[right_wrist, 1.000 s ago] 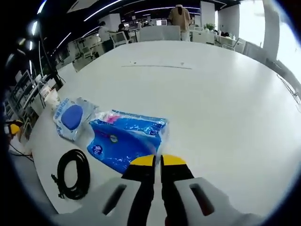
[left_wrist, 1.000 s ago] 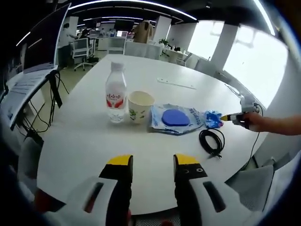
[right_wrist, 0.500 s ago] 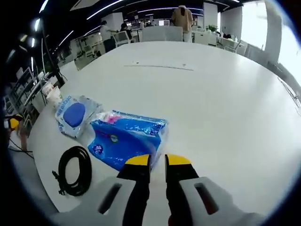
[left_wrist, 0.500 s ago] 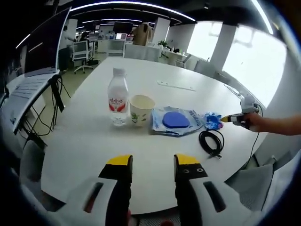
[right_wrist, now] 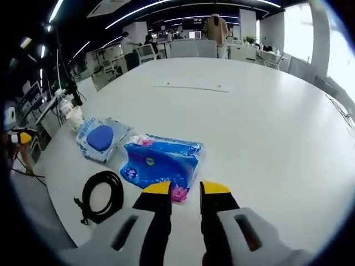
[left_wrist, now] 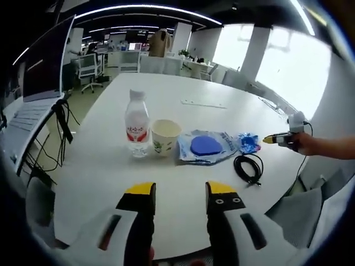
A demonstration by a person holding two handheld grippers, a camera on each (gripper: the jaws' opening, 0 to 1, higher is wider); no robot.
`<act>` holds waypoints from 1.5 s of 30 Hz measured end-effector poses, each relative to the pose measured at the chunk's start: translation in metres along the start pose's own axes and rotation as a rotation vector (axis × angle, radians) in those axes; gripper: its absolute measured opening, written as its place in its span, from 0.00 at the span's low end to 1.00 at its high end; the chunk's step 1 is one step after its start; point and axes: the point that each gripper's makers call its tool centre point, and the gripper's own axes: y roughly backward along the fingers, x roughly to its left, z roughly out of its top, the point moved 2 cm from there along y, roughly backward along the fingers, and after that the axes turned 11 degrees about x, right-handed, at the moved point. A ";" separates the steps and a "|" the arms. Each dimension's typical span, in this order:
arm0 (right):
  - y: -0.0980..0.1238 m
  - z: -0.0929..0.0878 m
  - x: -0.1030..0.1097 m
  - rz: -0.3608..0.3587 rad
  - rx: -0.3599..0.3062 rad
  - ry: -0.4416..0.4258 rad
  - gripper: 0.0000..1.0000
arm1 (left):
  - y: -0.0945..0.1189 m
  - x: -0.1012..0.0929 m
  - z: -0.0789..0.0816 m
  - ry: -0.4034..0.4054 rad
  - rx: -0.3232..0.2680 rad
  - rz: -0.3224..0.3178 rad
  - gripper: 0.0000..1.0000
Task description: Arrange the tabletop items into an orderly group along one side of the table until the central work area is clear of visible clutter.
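Note:
On the white table (left_wrist: 100, 166) a water bottle (left_wrist: 137, 124), a paper cup (left_wrist: 165, 136), a wipes pack with a blue lid (left_wrist: 204, 147) and a blue tissue pack (left_wrist: 248, 143) stand in a row. A coiled black cable (left_wrist: 249, 167) lies in front of them. My left gripper (left_wrist: 180, 191) hovers open over bare table, well short of the row. My right gripper (right_wrist: 186, 188) is open, with the near pink corner of the tissue pack (right_wrist: 161, 163) between its tips. The wipes pack (right_wrist: 102, 138) and the cable (right_wrist: 102, 194) lie to its left. A hand holds the right gripper (left_wrist: 285, 137).
A thin strip (left_wrist: 202, 103) lies further out on the table (right_wrist: 266, 127). A screen on a stand (left_wrist: 39, 61) with hanging cords is beyond the table's left edge. Office chairs and a standing person (right_wrist: 216, 25) are at the far end. The left gripper (right_wrist: 19, 137) shows at the left.
My right gripper's jaws have parted from nearly shut on the tissue pack's corner to open. The left gripper's view shifted slightly; the items stayed in place.

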 end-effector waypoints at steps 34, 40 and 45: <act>0.059 -0.007 0.128 0.216 -0.076 0.102 0.52 | -0.015 -0.002 0.012 -0.062 -0.071 -0.021 0.40; 0.061 -0.010 0.133 0.210 -0.077 0.093 0.54 | -0.019 -0.008 0.015 -0.076 -0.076 -0.047 0.41; 0.065 -0.013 0.129 0.191 -0.078 0.089 0.55 | -0.021 -0.010 0.013 -0.086 -0.073 -0.061 0.42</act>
